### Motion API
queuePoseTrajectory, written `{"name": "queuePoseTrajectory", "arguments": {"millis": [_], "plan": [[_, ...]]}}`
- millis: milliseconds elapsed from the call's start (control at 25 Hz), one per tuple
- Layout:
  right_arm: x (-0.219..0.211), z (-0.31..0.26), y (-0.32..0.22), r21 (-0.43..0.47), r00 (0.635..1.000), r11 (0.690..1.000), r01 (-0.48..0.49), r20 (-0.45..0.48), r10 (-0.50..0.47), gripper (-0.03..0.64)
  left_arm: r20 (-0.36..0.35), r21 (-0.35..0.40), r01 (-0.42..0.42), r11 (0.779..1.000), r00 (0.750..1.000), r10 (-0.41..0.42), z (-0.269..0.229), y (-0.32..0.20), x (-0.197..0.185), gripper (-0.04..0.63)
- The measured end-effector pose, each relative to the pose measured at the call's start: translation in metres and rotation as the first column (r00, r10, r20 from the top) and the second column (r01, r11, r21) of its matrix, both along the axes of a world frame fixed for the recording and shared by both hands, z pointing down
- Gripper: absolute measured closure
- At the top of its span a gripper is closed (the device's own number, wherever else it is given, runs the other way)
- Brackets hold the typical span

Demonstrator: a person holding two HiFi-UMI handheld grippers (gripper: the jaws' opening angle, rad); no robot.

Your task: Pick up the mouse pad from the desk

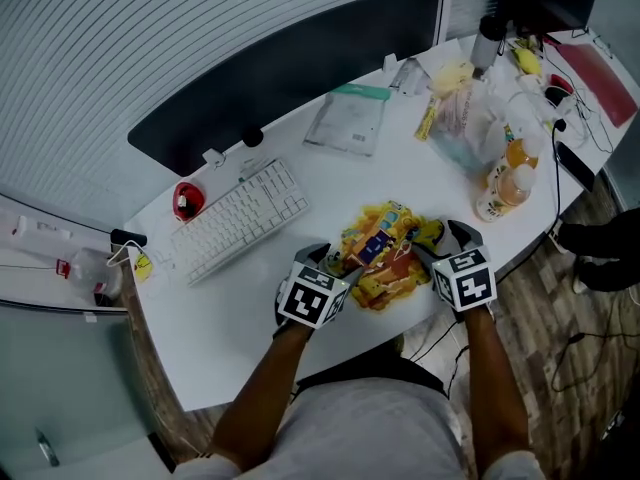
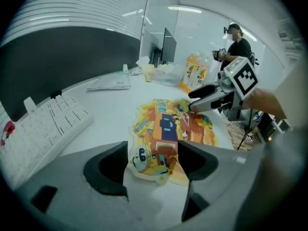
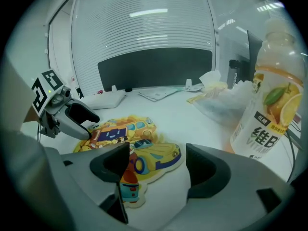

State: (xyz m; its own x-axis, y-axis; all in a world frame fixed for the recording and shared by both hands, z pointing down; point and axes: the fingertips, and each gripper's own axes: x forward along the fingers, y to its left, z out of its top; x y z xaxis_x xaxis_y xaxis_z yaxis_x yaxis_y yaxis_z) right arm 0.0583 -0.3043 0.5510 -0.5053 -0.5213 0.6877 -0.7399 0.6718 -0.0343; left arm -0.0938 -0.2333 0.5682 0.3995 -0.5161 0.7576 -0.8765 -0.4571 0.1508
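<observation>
Mouse pad (image 1: 385, 251) lies flat on the bench (image 1: 240, 318), its two ends beneath the parted fingers of my left gripper (image 2: 154, 163) and right gripper (image 3: 155, 166). Closing here, I may skate over its thin edge. Farther right, a careless swing could topple the juice bottle (image 3: 269, 90).

The mouse pad (image 1: 385, 253) is yellow and orange, printed with what look like blue-trimmed cartoon cars; keyboard (image 1: 240, 218) and bench (image 1: 230, 313) are white.

Mouse pad (image 1: 385, 240) edges hidden behind left gripper (image 1: 335, 262), right gripper (image 1: 441, 243).
</observation>
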Motion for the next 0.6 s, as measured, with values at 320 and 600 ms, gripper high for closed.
{"name": "queuePoseTrajectory", "arguments": {"millis": [320,600], "plan": [[0.002,0.014,-0.009,-0.039,1.000,0.999,-0.017,-0.015,0.017,0.299,0.033,0.005,0.026,1.000,0.999,-0.026,0.005,-0.002,-0.003,0.272],[-0.002,0.014,-0.008,-0.035,1.000,0.999,-0.015,-0.017,0.014,0.301,0.048,0.029,0.010,1.000,0.999,-0.011,0.005,-0.003,0.001,0.281]]}}
